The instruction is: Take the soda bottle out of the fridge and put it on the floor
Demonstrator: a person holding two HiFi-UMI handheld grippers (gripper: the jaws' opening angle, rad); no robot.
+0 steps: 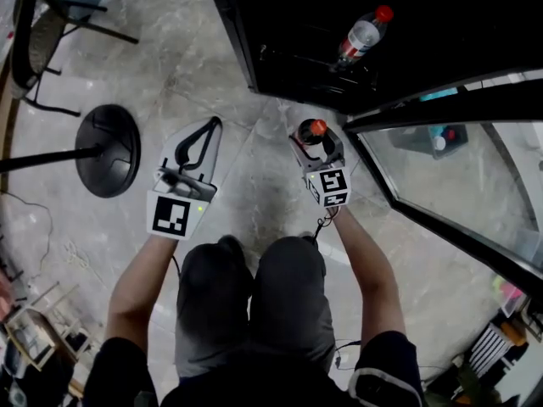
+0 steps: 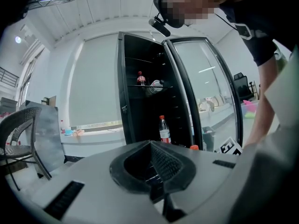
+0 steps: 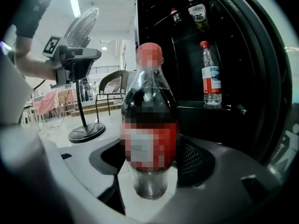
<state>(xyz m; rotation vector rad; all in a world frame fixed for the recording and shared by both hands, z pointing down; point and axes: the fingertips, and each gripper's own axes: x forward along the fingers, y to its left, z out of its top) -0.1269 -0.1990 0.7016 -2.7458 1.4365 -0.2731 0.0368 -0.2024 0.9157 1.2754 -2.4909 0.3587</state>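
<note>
A dark soda bottle (image 3: 149, 125) with a red cap and red label stands upright between the jaws of my right gripper (image 3: 149, 174), which is shut on it. In the head view the soda bottle (image 1: 315, 131) and right gripper (image 1: 316, 141) are over the marble floor (image 1: 254, 197), just outside the open black fridge (image 1: 288, 66). I cannot tell whether the bottle's base touches the floor. My left gripper (image 1: 208, 130) hovers to the left with its jaw tips together and nothing held. In the left gripper view, the left gripper (image 2: 152, 169) points at the fridge (image 2: 140, 111).
A clear red-capped water bottle (image 1: 363, 34) stands on a low fridge shelf, and more bottles (image 3: 198, 13) sit higher up. The fridge's glass door (image 1: 458, 176) swings open at right. A fan's round base (image 1: 109, 149) and a chair (image 1: 38, 41) stand at left.
</note>
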